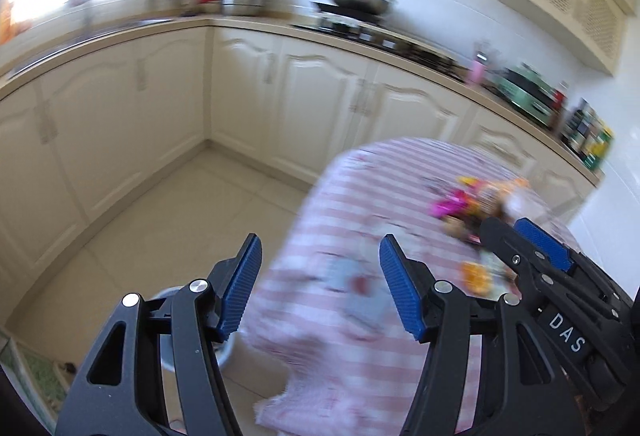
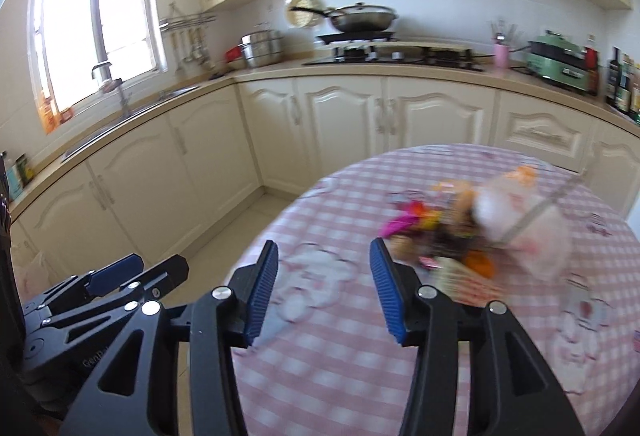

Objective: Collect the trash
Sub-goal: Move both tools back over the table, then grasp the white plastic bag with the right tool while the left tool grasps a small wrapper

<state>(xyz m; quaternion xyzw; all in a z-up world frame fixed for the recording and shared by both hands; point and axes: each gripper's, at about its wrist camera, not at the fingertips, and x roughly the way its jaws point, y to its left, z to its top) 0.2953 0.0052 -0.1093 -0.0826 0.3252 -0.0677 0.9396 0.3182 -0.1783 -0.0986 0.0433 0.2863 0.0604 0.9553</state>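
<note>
A blurred heap of trash (image 2: 448, 232), with pink, orange and dark scraps and a whitish wrapper (image 2: 516, 220), lies on a round table with a pink checked cloth (image 2: 360, 376). In the left wrist view the heap (image 1: 472, 208) sits at the right of the table (image 1: 340, 204). My left gripper (image 1: 320, 288) is open and empty over the table's left edge. My right gripper (image 2: 324, 292) is open and empty, short of the heap. The right gripper also shows in the left wrist view (image 1: 516, 236), close to the heap.
Cream kitchen cabinets (image 2: 340, 116) run along the back and left under a counter with a stove and wok (image 2: 360, 18), pots, a sink and bottles. A pale bin or bowl (image 1: 176, 340) stands on the tiled floor (image 1: 180, 220) left of the table.
</note>
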